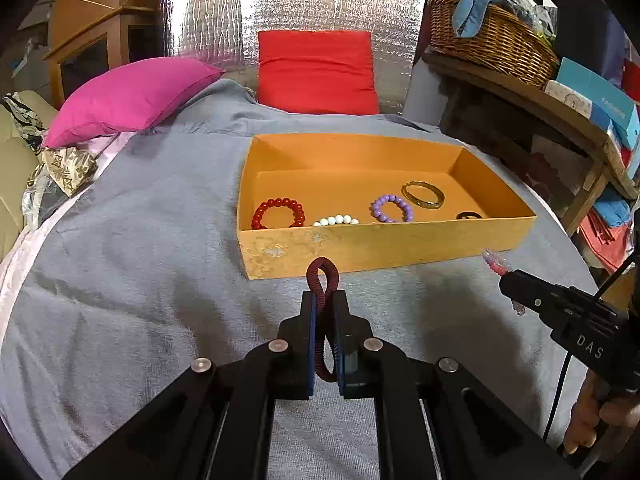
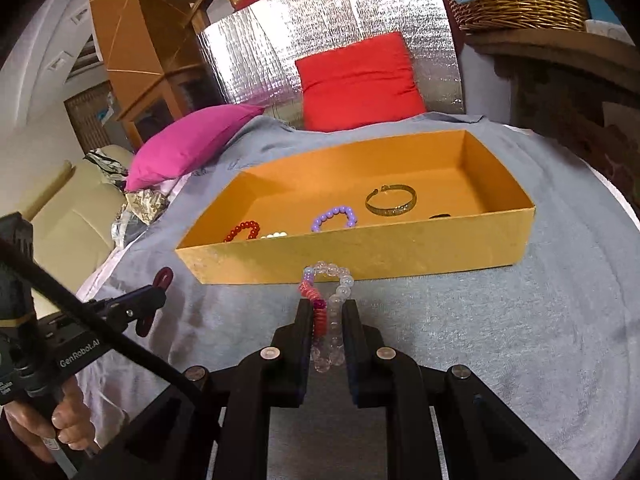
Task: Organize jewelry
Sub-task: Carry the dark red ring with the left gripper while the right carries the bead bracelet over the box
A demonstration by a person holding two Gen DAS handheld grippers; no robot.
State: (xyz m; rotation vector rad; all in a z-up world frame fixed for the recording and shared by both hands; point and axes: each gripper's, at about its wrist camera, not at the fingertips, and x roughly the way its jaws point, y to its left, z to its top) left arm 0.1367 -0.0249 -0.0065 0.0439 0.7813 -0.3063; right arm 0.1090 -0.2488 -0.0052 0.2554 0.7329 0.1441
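Resting on grey cloth point(image 1: 160, 240): orange box point(image 1: 360, 242). Inside it, left to right: red bead bracelet point(image 1: 279, 213), white bead bracelet point(image 1: 335, 221), purple bead bracelet point(image 1: 391, 208), gold bangle point(image 1: 423, 195). Before the box: left claw point(image 1: 325, 300) clamping dark red coiled band point(image 1: 323, 276); right claw point(image 2: 327, 312) clamping clear-and-pink bead bracelet point(image 2: 330, 280).
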